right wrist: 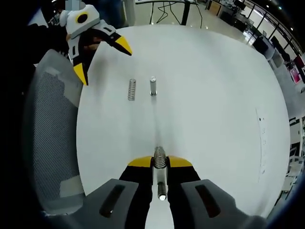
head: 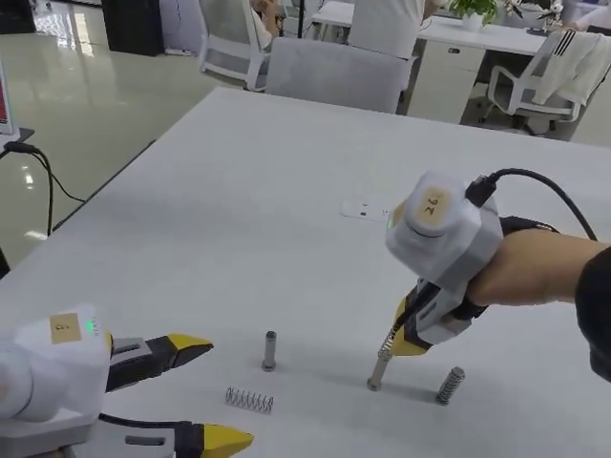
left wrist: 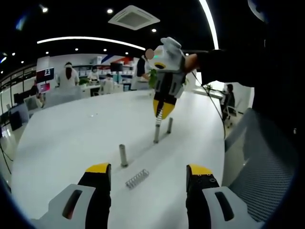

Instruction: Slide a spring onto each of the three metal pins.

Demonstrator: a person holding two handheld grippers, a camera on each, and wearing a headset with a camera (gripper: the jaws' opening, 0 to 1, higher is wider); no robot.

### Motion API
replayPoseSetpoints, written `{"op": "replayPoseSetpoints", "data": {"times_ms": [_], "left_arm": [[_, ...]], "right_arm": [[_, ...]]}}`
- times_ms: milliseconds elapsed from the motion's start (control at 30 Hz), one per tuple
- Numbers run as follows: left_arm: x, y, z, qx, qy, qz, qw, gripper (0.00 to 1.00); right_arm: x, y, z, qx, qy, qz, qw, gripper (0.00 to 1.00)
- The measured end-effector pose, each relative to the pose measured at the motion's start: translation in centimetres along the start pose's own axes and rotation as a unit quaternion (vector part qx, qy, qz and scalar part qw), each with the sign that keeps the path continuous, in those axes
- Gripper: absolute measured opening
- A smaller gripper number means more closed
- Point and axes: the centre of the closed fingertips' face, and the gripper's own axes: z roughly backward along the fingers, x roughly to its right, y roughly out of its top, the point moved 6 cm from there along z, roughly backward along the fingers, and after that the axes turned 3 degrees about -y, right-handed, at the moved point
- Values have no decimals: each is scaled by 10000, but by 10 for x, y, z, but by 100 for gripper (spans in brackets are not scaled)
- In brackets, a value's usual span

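left gripper (head: 229, 392) is held spread near loose spring (head: 249, 399), seemingly for pickup | bare pin (head: 269, 350) is seen upright just behind | held spring (head: 387, 342) is pinched by right gripper (head: 401, 343) atop middle pin (head: 376, 374) for threading | far pin (head: 451, 385) is already sprung

Nothing legible. A tan sticker (head: 431, 206) on the right tongs (head: 401, 345) and another (head: 65, 327) on the left tongs (head: 230, 392) bear marks too blurred to read.

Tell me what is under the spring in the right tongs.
A metal pin stands on the table under the spring, leaning slightly, lower part bare. Coils and the right tongs hide its top, so its depth inside cannot be seen.
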Motion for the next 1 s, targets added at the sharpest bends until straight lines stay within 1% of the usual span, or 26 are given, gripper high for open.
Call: {"op": "replayPoseSetpoints", "data": {"times_ms": [567, 1000], "left_arm": [[-1, -1, 0, -24, -27, -7, 10000, 58], [-1, -1, 2, -34, -20, -10, 10000, 57]], "right_arm": [[-3, -3, -22, -75, 35, -70, 9999, 7], [-5, 2, -34, -106, 24, -56, 9999, 7]]}}
